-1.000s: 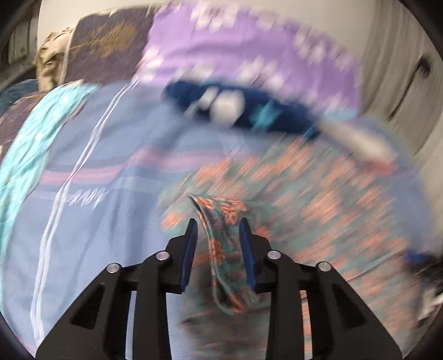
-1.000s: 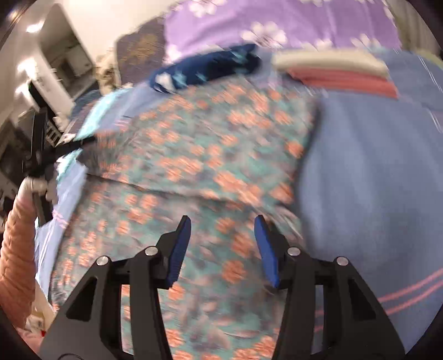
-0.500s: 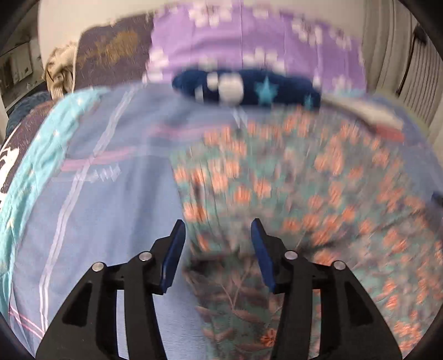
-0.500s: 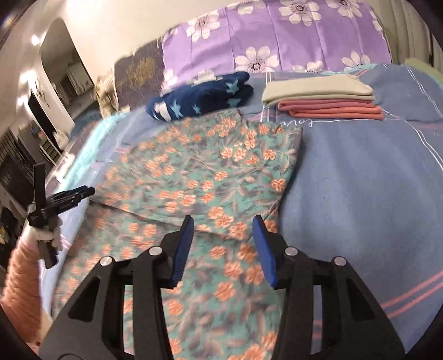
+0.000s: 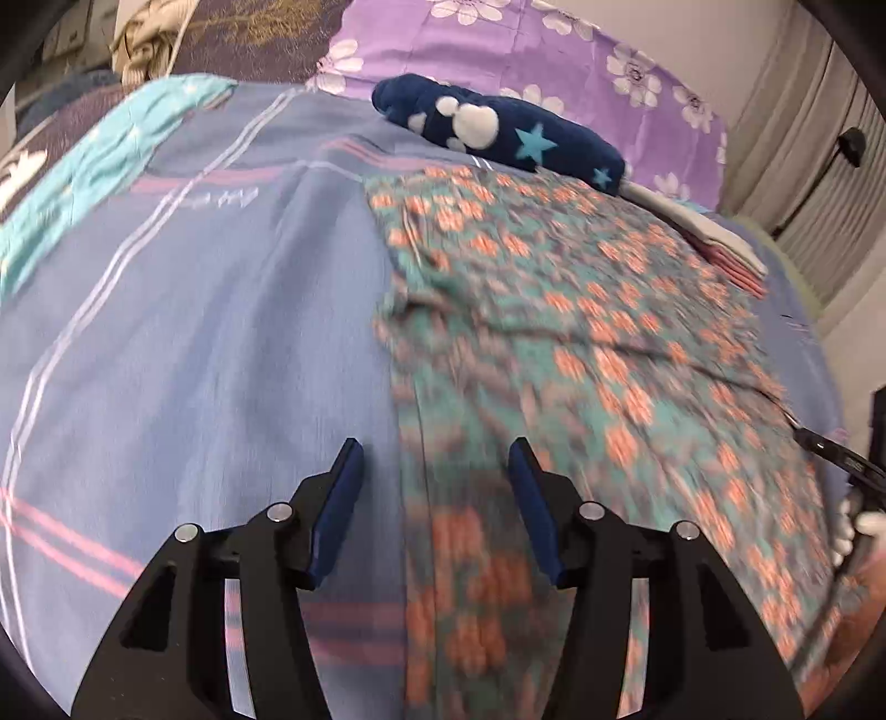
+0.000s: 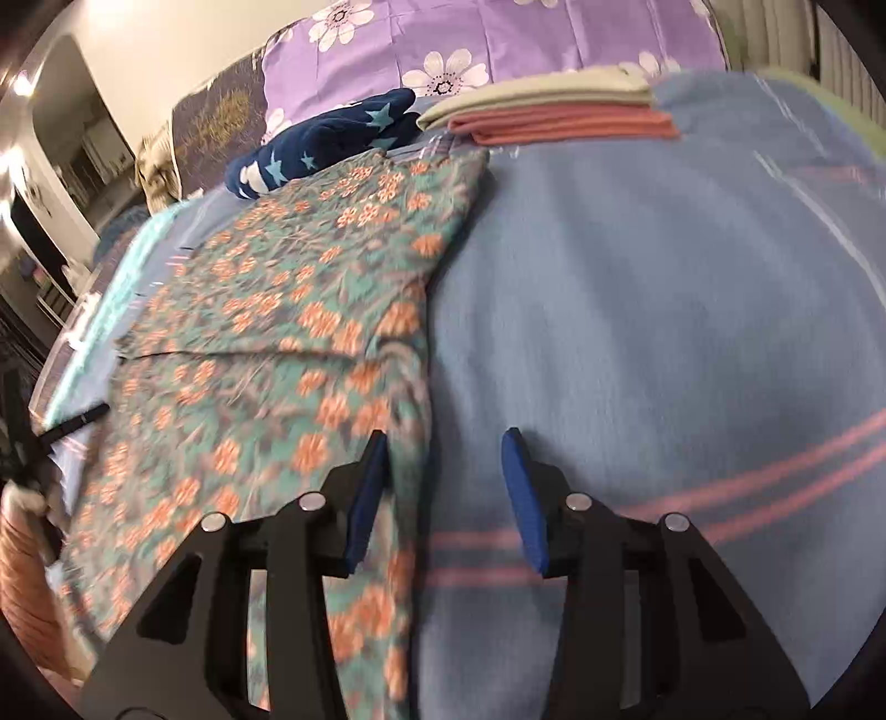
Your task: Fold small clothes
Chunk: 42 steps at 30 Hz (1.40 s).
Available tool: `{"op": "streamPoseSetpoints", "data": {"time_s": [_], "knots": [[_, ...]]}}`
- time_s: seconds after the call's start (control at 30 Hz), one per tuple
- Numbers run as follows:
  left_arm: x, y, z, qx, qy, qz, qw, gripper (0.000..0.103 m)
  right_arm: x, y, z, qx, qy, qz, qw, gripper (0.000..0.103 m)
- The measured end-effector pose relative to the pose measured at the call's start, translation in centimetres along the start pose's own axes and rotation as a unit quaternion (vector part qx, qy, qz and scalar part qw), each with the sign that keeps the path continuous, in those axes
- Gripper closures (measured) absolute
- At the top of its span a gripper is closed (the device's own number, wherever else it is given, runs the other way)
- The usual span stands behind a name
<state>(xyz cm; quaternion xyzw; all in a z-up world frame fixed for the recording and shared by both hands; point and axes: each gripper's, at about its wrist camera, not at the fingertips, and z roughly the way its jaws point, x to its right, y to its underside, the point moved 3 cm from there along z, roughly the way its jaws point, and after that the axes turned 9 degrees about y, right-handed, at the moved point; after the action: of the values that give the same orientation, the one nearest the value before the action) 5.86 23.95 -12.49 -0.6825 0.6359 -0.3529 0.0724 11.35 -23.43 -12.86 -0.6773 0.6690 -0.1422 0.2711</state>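
A teal garment with orange flowers [image 5: 554, 310] lies flat on the blue striped bedsheet [image 5: 194, 332], its far part doubled over the near part. My left gripper [image 5: 434, 448] hovers over the garment's near left edge. Its jaws are opening, and the pads press on nothing. In the right wrist view the same garment [image 6: 288, 288] fills the left half. My right gripper [image 6: 444, 437] stands open over its right edge, the left finger above the cloth and the right finger above bare sheet [image 6: 637, 277]. The left gripper's tip [image 6: 72, 421] shows at the far left.
A navy star-print garment [image 5: 498, 133] lies bunched behind the floral one. A folded cream and pink stack [image 6: 554, 111] sits at the back right. Purple flowered pillows [image 6: 498, 39] line the head of the bed. A person's orange sleeve [image 6: 22, 581] is at the lower left.
The left gripper let go of the floral fold it pinched, widened its jaws and moved to the garment's left edge. The right gripper shifted over to the garment's right edge.
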Motion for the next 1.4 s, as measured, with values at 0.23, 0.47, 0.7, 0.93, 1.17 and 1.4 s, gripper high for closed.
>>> {"op": "streamPoseSetpoints", "data": {"time_s": [0.23,0.47,0.7,0.93,1.17,1.4], "knots": [[1.5,4.9,-2.7,-0.018,0.026,0.019,0.9993,0.048,0.9,3.4,-2.4,-0.012,-0.046,0.026,0.999,0.06],[3.6,9.3,-5.3,-0.038,0.038,0.05,0.9973,0.048,0.9,7.8,-5.5,-0.02,-0.062,0.025,0.998,0.06],[3.9,13.4,-8.5,-0.028,0.063,0.031,0.9971,0.048,1.4,12.3,-8.9,-0.018,-0.067,0.02,0.997,0.06],[4.7,17.2,-10.7,-0.017,0.102,0.01,0.9946,0.048,1.8,15.6,-11.5,-0.03,-0.093,0.036,0.995,0.058],[3.9,18.7,-11.7,-0.003,0.123,-0.035,0.9918,0.081,1.8,17.9,-13.2,-0.049,-0.131,0.067,0.988,0.056],[4.0,18.2,-12.3,0.018,0.134,-0.04,0.9901,0.1,1.0,19.0,-13.3,-0.08,-0.175,0.085,0.978,0.072]]}}
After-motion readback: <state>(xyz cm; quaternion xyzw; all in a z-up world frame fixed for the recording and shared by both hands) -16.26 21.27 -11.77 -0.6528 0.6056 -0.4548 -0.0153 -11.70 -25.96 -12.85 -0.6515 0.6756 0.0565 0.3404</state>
